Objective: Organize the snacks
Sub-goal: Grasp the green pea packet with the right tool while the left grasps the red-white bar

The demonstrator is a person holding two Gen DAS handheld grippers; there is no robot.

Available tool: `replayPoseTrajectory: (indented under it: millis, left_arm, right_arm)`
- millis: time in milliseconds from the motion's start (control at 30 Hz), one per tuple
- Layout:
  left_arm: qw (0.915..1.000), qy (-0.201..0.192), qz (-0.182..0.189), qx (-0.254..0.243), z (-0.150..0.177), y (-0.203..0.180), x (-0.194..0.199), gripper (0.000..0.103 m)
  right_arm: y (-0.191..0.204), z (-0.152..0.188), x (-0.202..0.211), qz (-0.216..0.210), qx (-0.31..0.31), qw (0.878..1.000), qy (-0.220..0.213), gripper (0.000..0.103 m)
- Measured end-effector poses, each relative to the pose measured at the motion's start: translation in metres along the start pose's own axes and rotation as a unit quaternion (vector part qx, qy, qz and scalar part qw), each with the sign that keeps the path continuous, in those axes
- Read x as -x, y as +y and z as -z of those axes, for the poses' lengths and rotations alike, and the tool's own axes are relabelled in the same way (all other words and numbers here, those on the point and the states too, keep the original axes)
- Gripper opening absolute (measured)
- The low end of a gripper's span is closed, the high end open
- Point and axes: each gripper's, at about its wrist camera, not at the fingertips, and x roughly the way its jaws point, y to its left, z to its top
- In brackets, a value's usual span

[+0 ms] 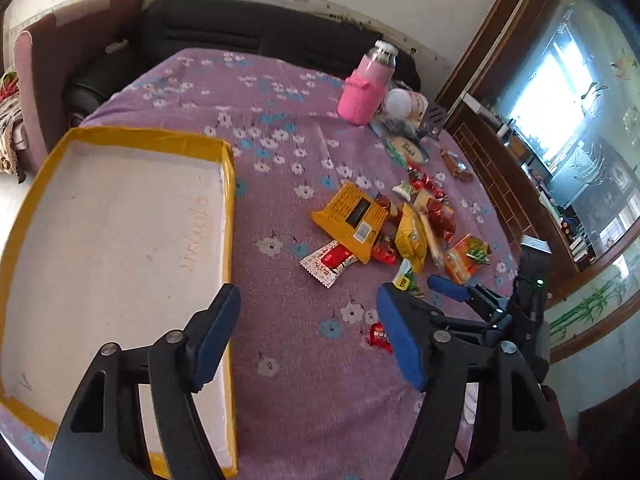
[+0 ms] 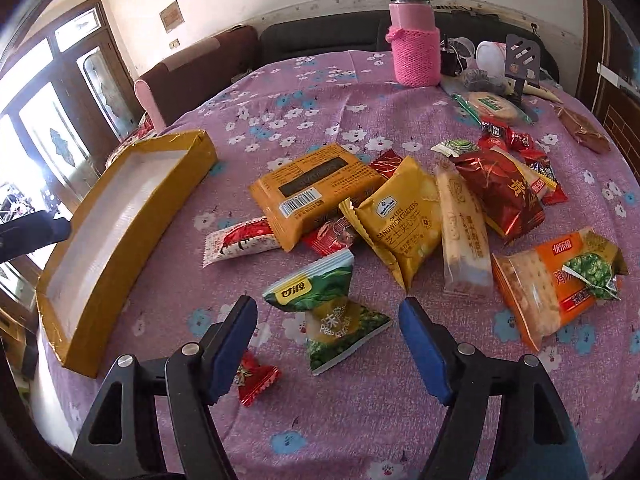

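I hold both grippers, right [image 2: 328,344] and left [image 1: 308,332], spread and empty, the right framing the near pea packet [image 2: 328,316] bound for the left tray [image 2: 120,240].

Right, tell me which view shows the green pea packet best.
The right wrist view: the green pea packet lies whole and close beyond the open right gripper, its print readable. The left wrist view shows only a sliver, the rest hidden by that gripper's finger.

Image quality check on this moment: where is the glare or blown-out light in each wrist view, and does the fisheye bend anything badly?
Left wrist view: the glass-fronted cabinet at right reflects a blown-out window, and the shallow yellow-edged cardboard tray bows outward. Right wrist view: the glazed doors at left are overexposed, the same tray's long side curves, and the snack packets stay sharp.
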Motion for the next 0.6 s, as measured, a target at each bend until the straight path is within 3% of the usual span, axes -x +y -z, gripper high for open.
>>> replayPoseTrajectory:
  millis: [100, 167, 367, 600]
  left_arm:
    - [0.9996, 0.027, -0.009, -0.008, -0.009, -0.007, -0.037, 0.071]
    - [0.9987, 0.042, -0.017, -0.023, -0.012, -0.015, -0.060, 0.070]
    - [0.9938, 0.066, -0.030, -0.085, -0.018, -0.033, -0.098, 0.070]
    - [0.9804, 0.081, -0.063, -0.168, -0.023, -0.046, -0.125, 0.070]
  right_arm:
    - [-0.005, -0.003, -0.003, -0.005, 0.003, 1.000, -0.013, 0.069]
    - [-0.010, -0.002, -0.010, -0.014, -0.001, 1.000, -0.013, 0.032]
    - [-0.023, 0.003, -0.009, -0.053, -0.026, 0.998, -0.022, 0.031]
    - [-0.028, 0.002, -0.001, -0.078, -0.045, 0.996, -0.030, 0.031]
